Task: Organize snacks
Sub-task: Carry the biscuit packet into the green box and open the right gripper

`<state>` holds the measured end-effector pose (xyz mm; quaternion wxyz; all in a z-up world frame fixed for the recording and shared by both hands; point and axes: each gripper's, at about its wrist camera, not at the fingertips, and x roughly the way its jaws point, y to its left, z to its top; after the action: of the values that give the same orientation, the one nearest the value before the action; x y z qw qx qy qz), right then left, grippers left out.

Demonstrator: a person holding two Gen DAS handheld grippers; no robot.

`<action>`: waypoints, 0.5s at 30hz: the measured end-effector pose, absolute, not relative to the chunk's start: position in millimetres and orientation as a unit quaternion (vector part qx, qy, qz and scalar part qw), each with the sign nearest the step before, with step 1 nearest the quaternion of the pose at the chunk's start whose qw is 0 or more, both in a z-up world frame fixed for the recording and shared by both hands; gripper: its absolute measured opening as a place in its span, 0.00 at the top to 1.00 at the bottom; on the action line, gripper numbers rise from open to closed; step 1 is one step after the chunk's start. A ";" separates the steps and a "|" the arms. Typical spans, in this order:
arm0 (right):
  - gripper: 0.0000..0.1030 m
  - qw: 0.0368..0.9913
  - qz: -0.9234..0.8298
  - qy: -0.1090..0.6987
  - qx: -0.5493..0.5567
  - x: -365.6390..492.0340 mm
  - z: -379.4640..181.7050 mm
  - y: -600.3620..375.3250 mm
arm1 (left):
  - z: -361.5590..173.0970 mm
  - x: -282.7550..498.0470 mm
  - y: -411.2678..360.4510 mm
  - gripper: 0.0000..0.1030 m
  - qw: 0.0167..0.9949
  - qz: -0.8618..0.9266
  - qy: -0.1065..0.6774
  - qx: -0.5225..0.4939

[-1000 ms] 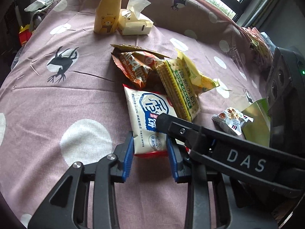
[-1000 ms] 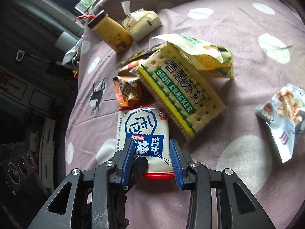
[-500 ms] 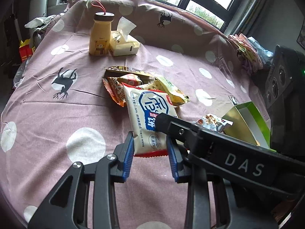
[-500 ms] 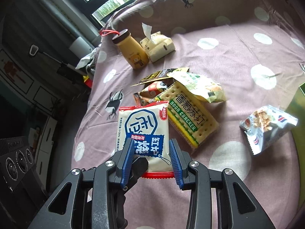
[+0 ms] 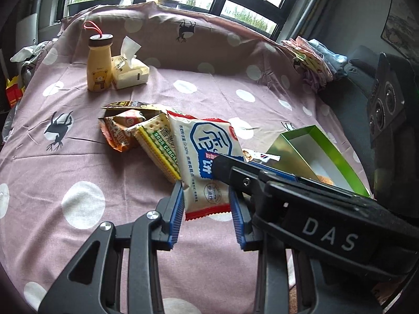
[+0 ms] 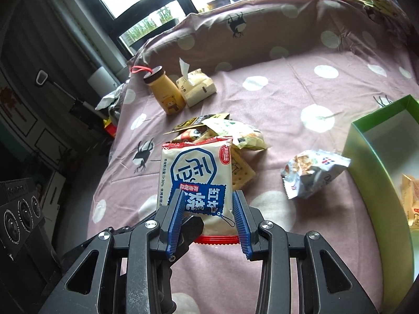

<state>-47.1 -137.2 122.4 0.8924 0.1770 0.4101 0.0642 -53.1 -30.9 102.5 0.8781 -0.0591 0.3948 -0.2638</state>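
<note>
A cream biscuit packet (image 5: pixel 207 162) with a blue logo and red ends is held in the air above the table, gripped from both sides. My left gripper (image 5: pixel 207 206) is shut on its lower end. My right gripper (image 6: pixel 208 214) is shut on the same packet (image 6: pixel 196 172) and crosses the left wrist view as a black bar. A pile of snacks lies behind: a soda cracker pack (image 5: pixel 159 146), an orange packet (image 5: pixel 117 133) and a yellow-green bag (image 6: pixel 235 133). A small white snack bag (image 6: pixel 311 175) lies beside an open green box (image 6: pixel 366 162).
The table wears a mauve polka-dot cloth (image 5: pixel 65 172). A yellow bear bottle (image 5: pixel 98 65) and a tissue pack (image 5: pixel 129 72) stand at the back left. Folded cloths (image 5: pixel 311 60) lie at the back right. The green box (image 5: pixel 322 157) holds one packet.
Both grippers have lifted the biscuit packet off the pile and carried it up and to the right, toward the green box. The table has dropped farther below.
</note>
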 end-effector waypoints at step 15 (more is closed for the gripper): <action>0.61 0.909 0.045 0.363 0.201 -65.1 141.3 -189.3 | 124.8 -59.0 -83.1 0.69 0.886 -0.289 0.362 -0.027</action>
<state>-65.1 -189.3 141.3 0.9089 0.2007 0.3627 0.0452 -59.0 -83.1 124.8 0.8858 -0.0274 0.3618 -0.2893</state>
